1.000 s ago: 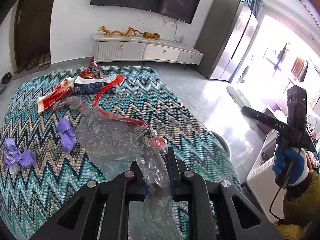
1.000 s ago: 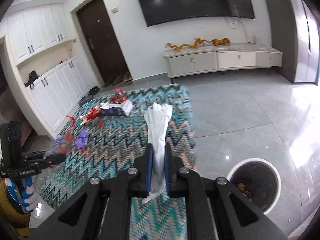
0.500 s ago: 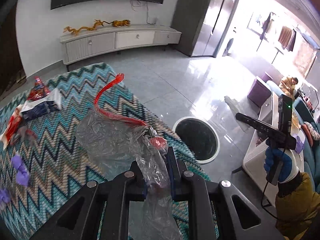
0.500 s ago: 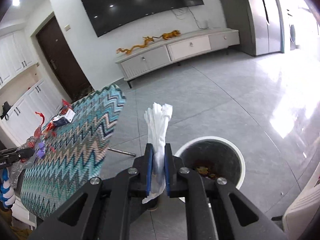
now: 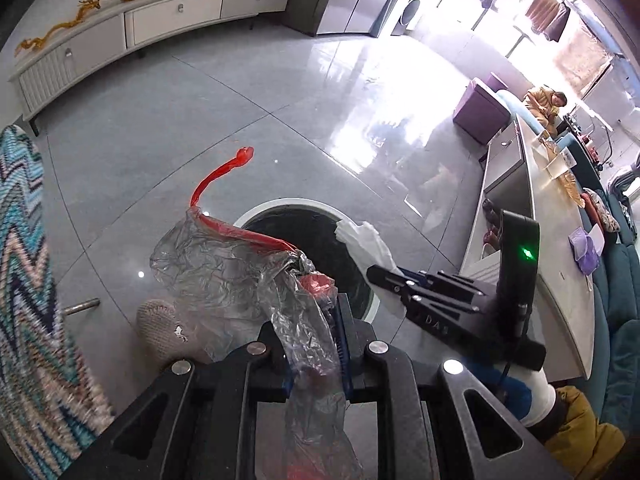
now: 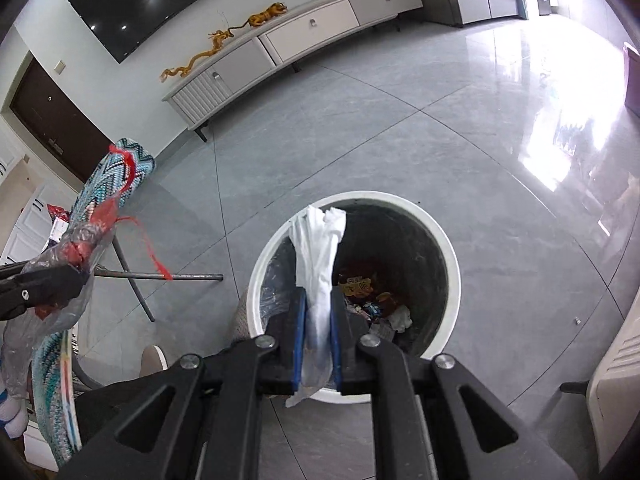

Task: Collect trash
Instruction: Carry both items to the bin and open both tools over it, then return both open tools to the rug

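Note:
My left gripper [image 5: 314, 344] is shut on a crumpled clear plastic bag [image 5: 224, 276] with a red drawstring [image 5: 218, 178], held just left of a round white-rimmed trash bin [image 5: 288, 206]. My right gripper [image 6: 318, 320] is shut on a white tissue wad [image 6: 320, 248], held right over the bin's [image 6: 448, 256] open mouth, where other trash lies at the bottom. In the left wrist view the right gripper [image 5: 384, 276] with the tissue [image 5: 366, 242] hangs over the bin. In the right wrist view the left gripper [image 6: 76, 280] with the bag [image 6: 86, 240] is at the far left.
The table with the zigzag teal cloth [image 5: 24, 264] is at the left edge; its metal legs [image 6: 160, 277] stand left of the bin. A grey slipper [image 5: 160, 330] is beside the bin. A white counter [image 5: 532, 216] runs along the right. A TV cabinet [image 6: 280, 44] stands far back.
Both grippers have swung away from the table and down toward the bin. The right gripper with the tissue is now directly above the bin; the left with the bag has come up beside it.

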`<move>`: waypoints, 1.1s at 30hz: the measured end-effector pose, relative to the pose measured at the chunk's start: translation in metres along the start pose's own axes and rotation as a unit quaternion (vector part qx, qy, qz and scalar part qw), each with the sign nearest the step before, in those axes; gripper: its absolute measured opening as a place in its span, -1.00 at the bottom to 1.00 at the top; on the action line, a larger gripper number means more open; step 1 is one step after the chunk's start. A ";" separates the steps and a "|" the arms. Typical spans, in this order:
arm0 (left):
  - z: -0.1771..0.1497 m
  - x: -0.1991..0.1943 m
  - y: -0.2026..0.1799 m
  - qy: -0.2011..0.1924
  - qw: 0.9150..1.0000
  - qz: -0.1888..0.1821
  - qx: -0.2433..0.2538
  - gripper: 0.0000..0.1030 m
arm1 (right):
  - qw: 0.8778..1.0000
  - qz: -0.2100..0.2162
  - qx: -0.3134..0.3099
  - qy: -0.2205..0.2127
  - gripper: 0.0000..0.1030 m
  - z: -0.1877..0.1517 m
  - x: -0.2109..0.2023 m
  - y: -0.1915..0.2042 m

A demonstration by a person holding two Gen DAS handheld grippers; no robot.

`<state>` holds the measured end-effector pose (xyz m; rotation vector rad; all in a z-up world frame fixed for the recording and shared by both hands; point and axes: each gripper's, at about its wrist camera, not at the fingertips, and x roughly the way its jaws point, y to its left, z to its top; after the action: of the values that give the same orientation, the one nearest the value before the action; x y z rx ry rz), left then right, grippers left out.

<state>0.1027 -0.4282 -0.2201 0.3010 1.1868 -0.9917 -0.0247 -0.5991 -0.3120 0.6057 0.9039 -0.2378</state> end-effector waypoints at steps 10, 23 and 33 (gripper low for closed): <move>0.023 0.070 0.016 0.020 0.998 -0.008 -0.057 0.20 | 0.999 -0.032 0.024 0.032 -0.33 -0.002 0.047 -0.038; 0.009 0.010 -0.009 -0.050 0.999 0.012 -0.012 0.17 | 0.998 -0.052 0.027 -0.014 -0.31 -0.002 -0.004 -0.030; -0.048 -0.083 0.011 -0.090 0.994 0.066 0.004 0.17 | 0.996 -0.043 -0.043 -0.059 -0.30 -0.004 -0.073 0.040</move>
<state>0.0778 -0.3497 -0.1694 0.2873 0.9875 -0.8893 -0.0541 -0.5682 -0.2408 0.4699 0.8226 -0.3075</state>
